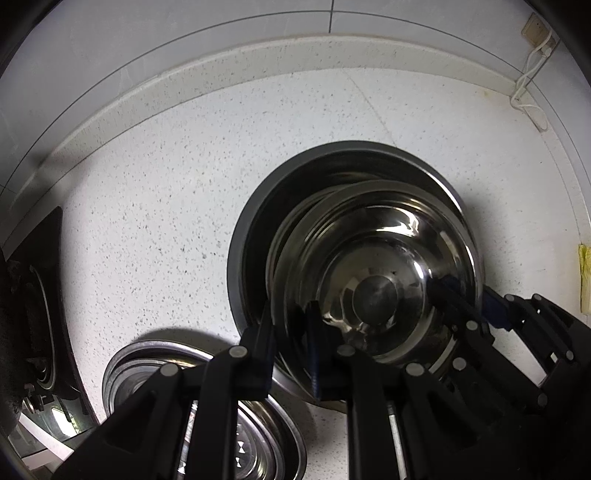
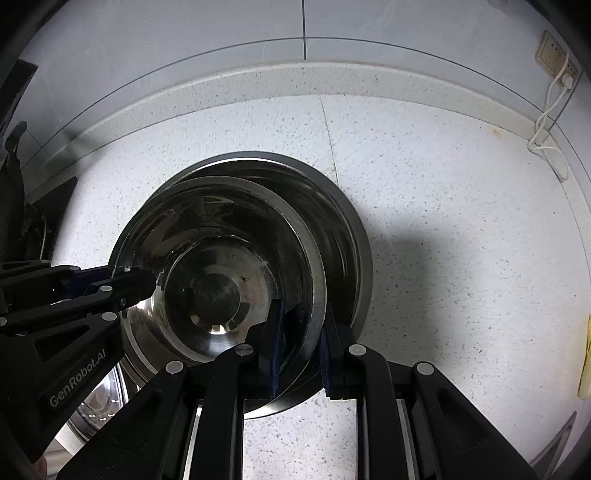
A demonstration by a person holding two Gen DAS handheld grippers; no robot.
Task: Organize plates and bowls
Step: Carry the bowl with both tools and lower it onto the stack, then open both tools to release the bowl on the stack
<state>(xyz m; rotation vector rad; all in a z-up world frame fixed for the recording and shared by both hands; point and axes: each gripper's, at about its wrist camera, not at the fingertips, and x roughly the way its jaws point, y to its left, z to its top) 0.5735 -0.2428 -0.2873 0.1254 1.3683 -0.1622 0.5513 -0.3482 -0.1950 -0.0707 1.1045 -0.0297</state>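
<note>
Gripping one steel bowl from two sides above a larger bowl on a speckled counter.

Nearest, the left gripper (image 1: 291, 332) pinches the inner bowl's (image 1: 373, 280) near-left rim, one finger inside and one outside; the right gripper (image 2: 301, 347) clamps the same bowl's (image 2: 218, 273) near-right rim likewise. This bowl sits tilted inside the outer bowl (image 2: 347, 236), their rims apart at the far side. A separate stack of steel dishes (image 1: 147, 373) lies near-left. Beyond, bare countertop (image 2: 443, 192) runs to the raised back edge (image 2: 295, 79) and tiled wall (image 2: 221, 29).
</note>
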